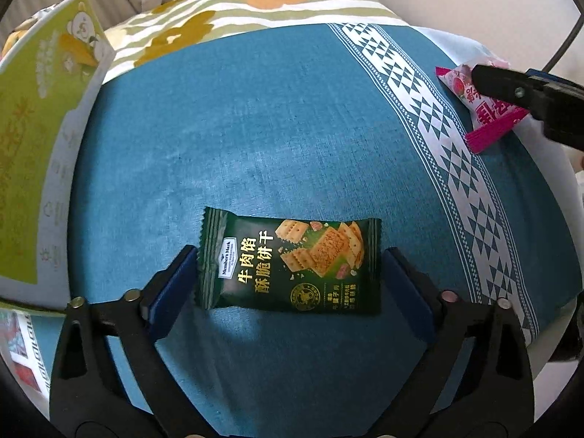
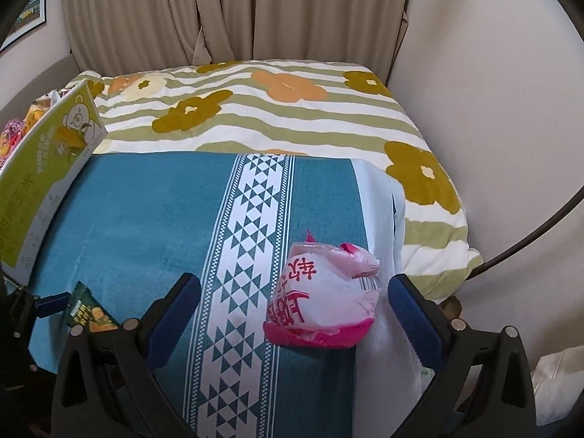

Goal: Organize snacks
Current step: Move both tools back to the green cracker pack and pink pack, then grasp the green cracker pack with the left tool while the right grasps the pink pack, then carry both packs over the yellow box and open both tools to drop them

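The left tongs [image 1: 290, 273] point down at a blue cloth [image 1: 255, 127] spread over a bed, with a green cracker pack [image 1: 292, 262] lying flat between the two blue pads. The left pad [image 1: 175, 284] sits right at the pack's crimped left end and the right pad [image 1: 405, 284] right at its right end; whether either one actually presses the wrapper is hard to tell from this angle, and the pack looks uncrushed, so the jaws read as spread around it, not pinching. No earlier view is at hand to say more.

Far left, a green and white box [image 1: 40, 116] stands at the cloth's edge, tilted, with a bear drawn on its side. In the right wrist view, bright wrappers [image 2: 22, 127] show just behind the box, too small to name.

A white band of triangles [image 1: 430, 127] runs along the cloth to the right of the cracker pack. Beyond the band, near the cloth's right edge, lies a pink pack [image 2: 325, 306], puffed and crumpled, with red print and dark pink crimped ends.

The right tongs [image 2: 292, 299] are spread wide around the pink pack. It lies nearer the right pad [image 2: 408, 310] with a clear gap showing, and the left pad [image 2: 175, 306] stands well apart from it over the band. Neither pad touches it.

Behind the cloth is a striped, flowered quilt [image 2: 292, 116], then beige curtains [image 2: 237, 11]
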`<state>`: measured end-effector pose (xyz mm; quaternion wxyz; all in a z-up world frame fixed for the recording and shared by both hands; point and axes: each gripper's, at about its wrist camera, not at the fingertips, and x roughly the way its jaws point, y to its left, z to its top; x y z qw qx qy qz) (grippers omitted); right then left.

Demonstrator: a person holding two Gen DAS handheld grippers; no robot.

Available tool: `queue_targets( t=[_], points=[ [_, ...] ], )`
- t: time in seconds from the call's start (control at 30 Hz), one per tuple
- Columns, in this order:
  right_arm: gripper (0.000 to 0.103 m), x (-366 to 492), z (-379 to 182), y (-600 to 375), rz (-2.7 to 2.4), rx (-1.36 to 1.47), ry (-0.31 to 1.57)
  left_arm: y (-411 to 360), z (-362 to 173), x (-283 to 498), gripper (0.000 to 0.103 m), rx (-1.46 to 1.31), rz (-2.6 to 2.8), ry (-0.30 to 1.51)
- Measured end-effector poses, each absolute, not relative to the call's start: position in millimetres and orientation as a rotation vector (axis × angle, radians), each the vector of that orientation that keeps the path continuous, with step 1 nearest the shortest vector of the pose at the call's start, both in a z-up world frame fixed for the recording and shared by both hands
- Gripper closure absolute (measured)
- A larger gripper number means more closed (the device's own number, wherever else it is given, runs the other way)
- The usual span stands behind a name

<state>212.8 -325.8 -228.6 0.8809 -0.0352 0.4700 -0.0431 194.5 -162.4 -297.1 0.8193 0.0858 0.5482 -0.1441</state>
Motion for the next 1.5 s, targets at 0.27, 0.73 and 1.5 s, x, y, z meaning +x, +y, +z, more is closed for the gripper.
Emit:
queue_targets(
  t=[0.27, 0.73, 1.5],
  points=[
    [0.003, 222, -238, -328, -0.109, -0.076, 1.002, -159, -291, 194, 0.029, 0.212, -0.341, 1.158],
    [0.05, 228, -255, -333, -0.121, -0.157, 1.051, -161, -283, 189, 0.042, 0.212, -0.342, 1.145],
    [0.062, 197, -168, -316, 0.051, -0.097, 0.914, -143, -175, 163, 0.043, 0.132, -0.235, 0.955]
  ],
)
